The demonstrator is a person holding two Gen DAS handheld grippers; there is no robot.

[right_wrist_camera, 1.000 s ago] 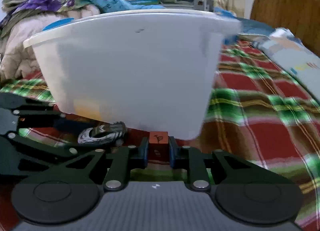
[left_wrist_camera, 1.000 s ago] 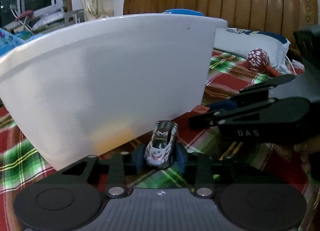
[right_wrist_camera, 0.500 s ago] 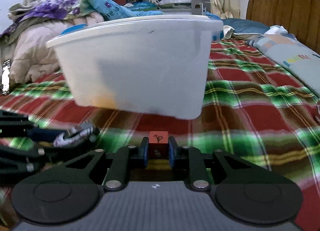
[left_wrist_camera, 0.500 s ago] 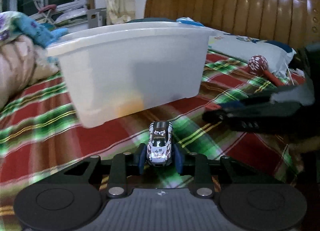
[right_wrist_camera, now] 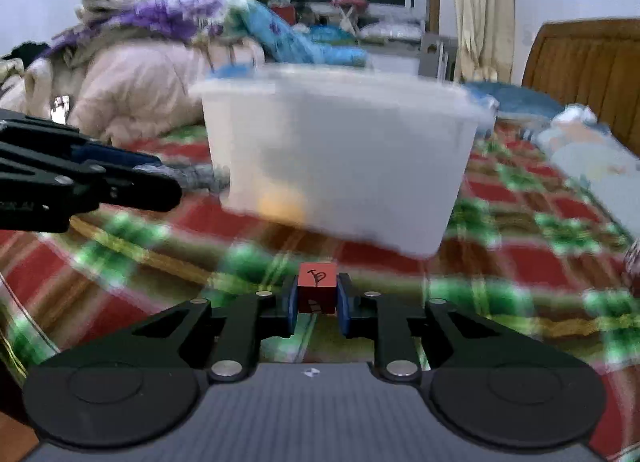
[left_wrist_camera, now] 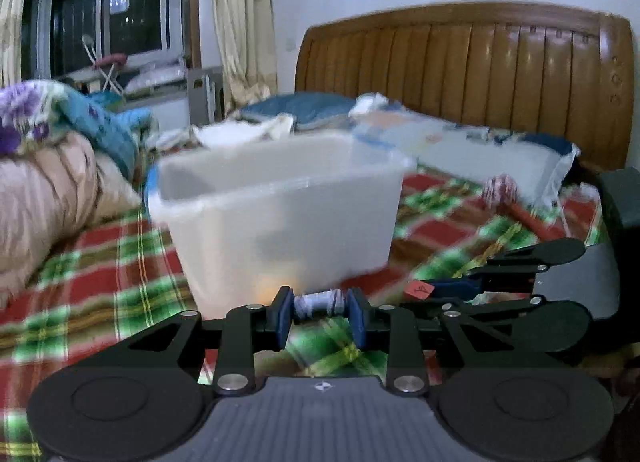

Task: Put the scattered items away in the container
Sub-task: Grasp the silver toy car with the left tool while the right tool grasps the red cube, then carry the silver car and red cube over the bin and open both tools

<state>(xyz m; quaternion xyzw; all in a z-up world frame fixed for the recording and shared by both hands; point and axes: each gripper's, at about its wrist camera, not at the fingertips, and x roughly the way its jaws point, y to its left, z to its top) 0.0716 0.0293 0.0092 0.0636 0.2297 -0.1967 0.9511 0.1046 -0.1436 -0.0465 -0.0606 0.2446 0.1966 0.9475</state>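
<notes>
Risk: both loads sit at the fingertips only, so a jolt or early release short of the white container [left_wrist_camera: 280,214] would drop them on the plaid bedspread [right_wrist_camera: 520,286]. The left gripper [left_wrist_camera: 319,316] is clamped on the toy car [left_wrist_camera: 319,303] and the right gripper [right_wrist_camera: 317,302] on the red cube [right_wrist_camera: 317,292]. Each item is near the container's front wall, below its rim, not yet above the opening.
</notes>
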